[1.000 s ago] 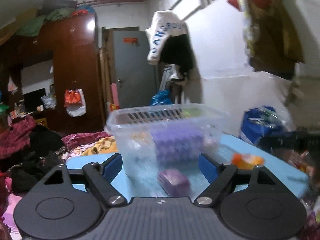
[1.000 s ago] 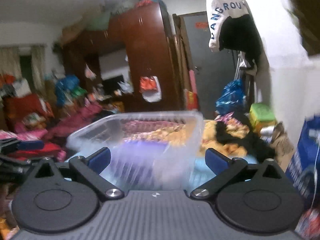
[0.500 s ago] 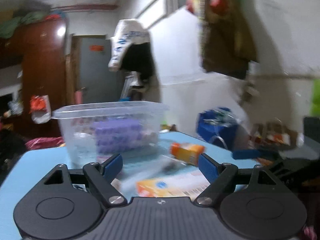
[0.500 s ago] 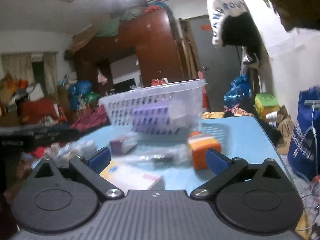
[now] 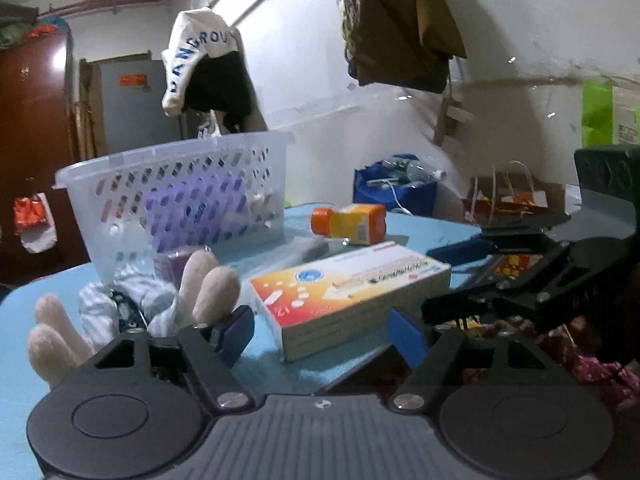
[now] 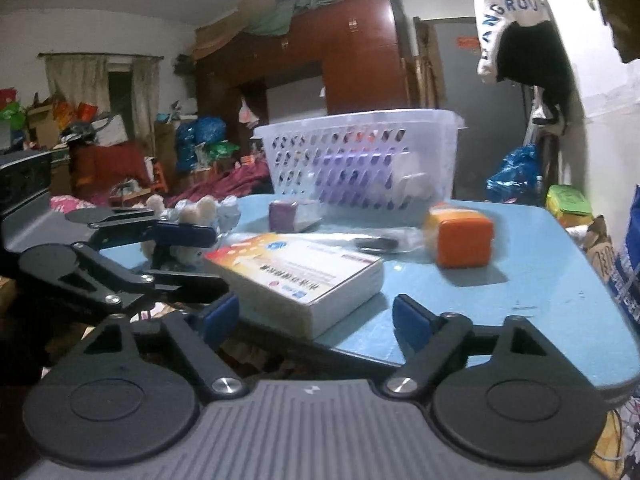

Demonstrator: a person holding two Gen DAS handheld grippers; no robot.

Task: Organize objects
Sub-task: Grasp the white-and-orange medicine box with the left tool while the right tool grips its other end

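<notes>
A flat medicine box (image 5: 348, 292) lies on the blue table (image 6: 520, 280), near its front edge. Behind it sit an orange bottle (image 5: 348, 222) and a see-through basket (image 5: 176, 196). Both the left gripper (image 5: 322, 330) and right gripper (image 6: 316, 316) are spread wide, holding nothing.

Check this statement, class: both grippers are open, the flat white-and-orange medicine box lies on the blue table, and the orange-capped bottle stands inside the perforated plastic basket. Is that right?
One detail is wrong. The orange-capped bottle is not in the perforated plastic basket; it lies on its side on the blue table, outside the basket, as the left wrist view shows. The left gripper and right gripper are open, and the medicine box lies on the table.
</notes>
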